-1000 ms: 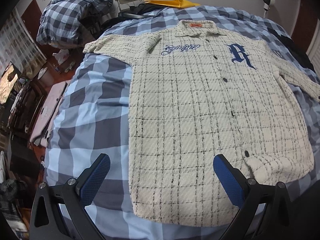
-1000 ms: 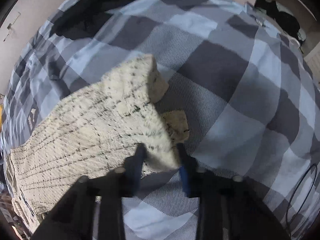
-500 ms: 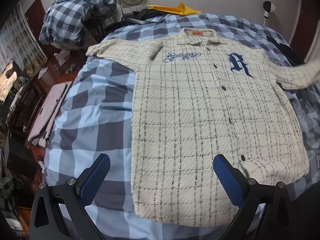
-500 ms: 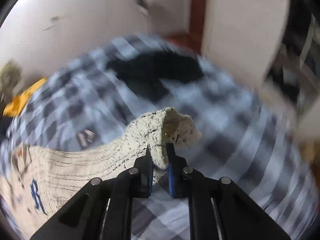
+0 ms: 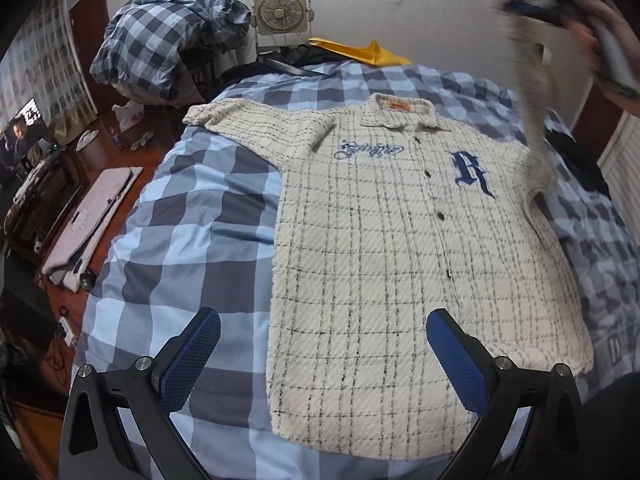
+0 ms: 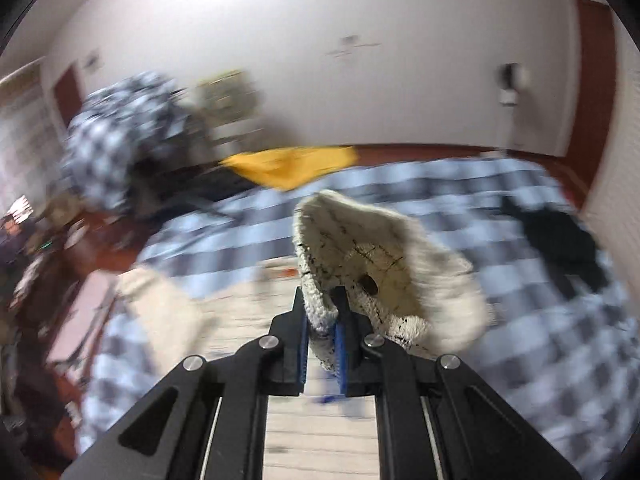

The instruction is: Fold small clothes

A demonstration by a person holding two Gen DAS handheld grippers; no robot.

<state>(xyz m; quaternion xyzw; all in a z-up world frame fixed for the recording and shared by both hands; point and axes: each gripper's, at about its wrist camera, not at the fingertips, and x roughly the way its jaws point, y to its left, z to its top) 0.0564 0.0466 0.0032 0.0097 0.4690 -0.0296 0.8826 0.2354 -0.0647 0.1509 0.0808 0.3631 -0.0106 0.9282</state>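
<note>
Shirt sleeve pinched and lifted
Right gripper (image 6: 322, 312) pinches the sleeve (image 6: 384, 272) mid-frame; left gripper (image 5: 324, 354), spread, hovers over the shirt (image 5: 400, 248) hem.

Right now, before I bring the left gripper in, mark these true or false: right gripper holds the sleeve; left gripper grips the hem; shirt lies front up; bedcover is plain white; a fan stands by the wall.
1. The right gripper is shut on the sleeve. True.
2. The left gripper grips the hem. False: its jaws stand wide open above the shirt, holding nothing.
3. The shirt lies front up. True.
4. The bedcover is plain white. False: blue and grey checks.
5. A fan stands by the wall. True.
</note>
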